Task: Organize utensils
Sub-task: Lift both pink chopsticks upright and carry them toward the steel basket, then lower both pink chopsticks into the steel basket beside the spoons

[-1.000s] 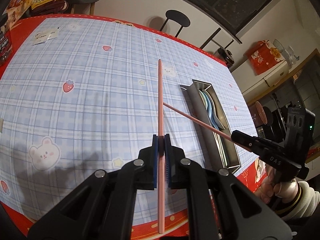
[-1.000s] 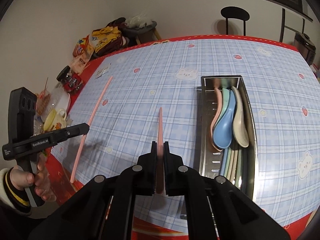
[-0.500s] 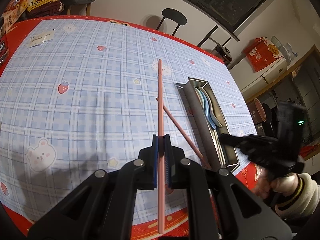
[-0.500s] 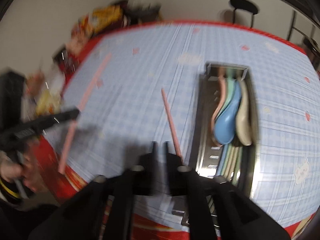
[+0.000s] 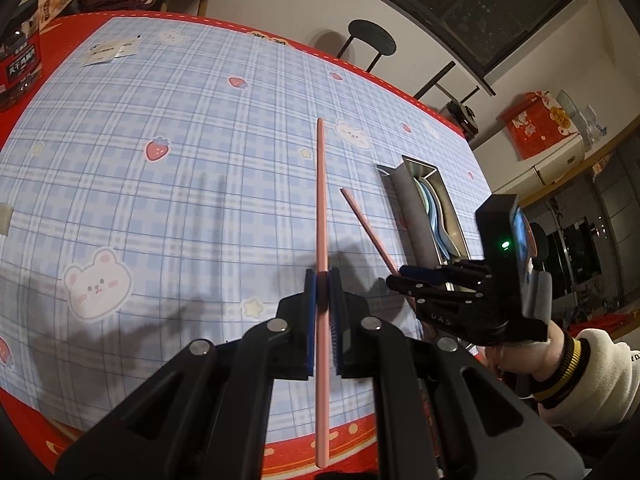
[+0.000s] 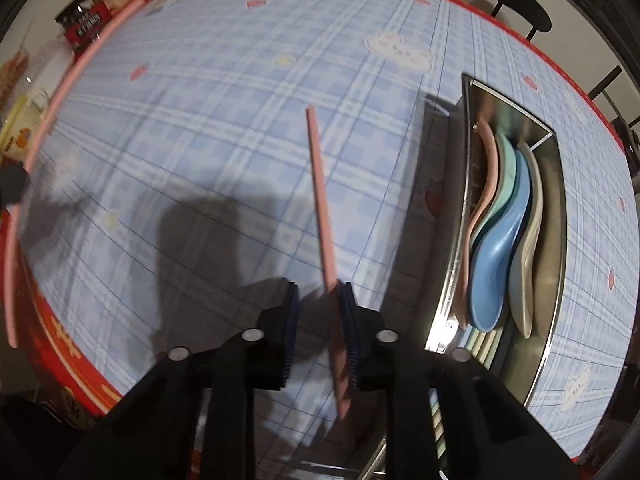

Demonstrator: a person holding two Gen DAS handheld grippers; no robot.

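My left gripper is shut on a pink chopstick and holds it pointing away over the checked tablecloth. My right gripper is open; a second pink chopstick lies on the cloth between its fingers, leaning against the right pad. The right gripper also shows in the left wrist view, low beside the steel utensil tray. The tray holds pink, green, blue and beige spoons. The left-held chopstick shows at the far left of the right wrist view.
A dark jar and snack packets stand at the table's far left edge. Paper cards lie on the cloth at the back. A black stool stands behind the table. A cup sits off the left edge.
My right gripper has opened, dropped lower toward the table and let its chopstick go; the chopstick now lies slanted on the cloth beside the tray. My left gripper still holds its chopstick.
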